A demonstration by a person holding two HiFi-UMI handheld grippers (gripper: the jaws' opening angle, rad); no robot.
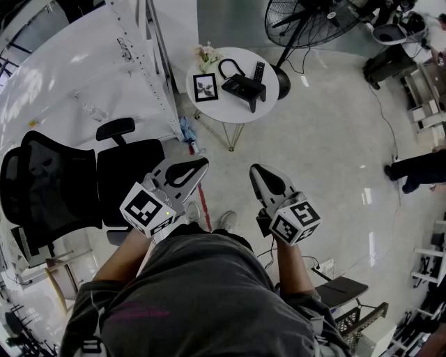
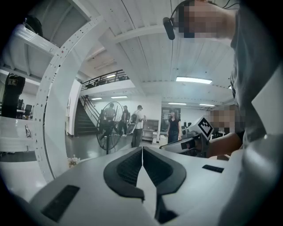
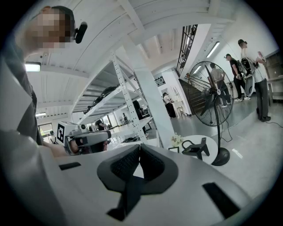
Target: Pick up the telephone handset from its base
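A black telephone base [image 1: 242, 88] sits on a small round white table [image 1: 230, 108] far ahead of me, with the black handset [image 1: 258, 72] resting at its right side and a looped cord behind it. In the right gripper view the telephone [image 3: 197, 149] shows small on that table [image 3: 211, 142]. My left gripper [image 1: 203, 162] and right gripper [image 1: 254, 168] are held close to my body, well short of the table. Both point forward, their jaws pressed together and holding nothing. The same shows for the left gripper [image 2: 142, 148] and the right gripper [image 3: 139, 145] in their own views.
A framed picture [image 1: 205, 87] and a small flower bunch [image 1: 207, 52] share the table. A standing fan [image 1: 306, 21] is behind it, a white shelving rack [image 1: 132, 63] to its left, a black office chair [image 1: 63, 181] beside me. A person's legs [image 1: 417, 171] stand at right.
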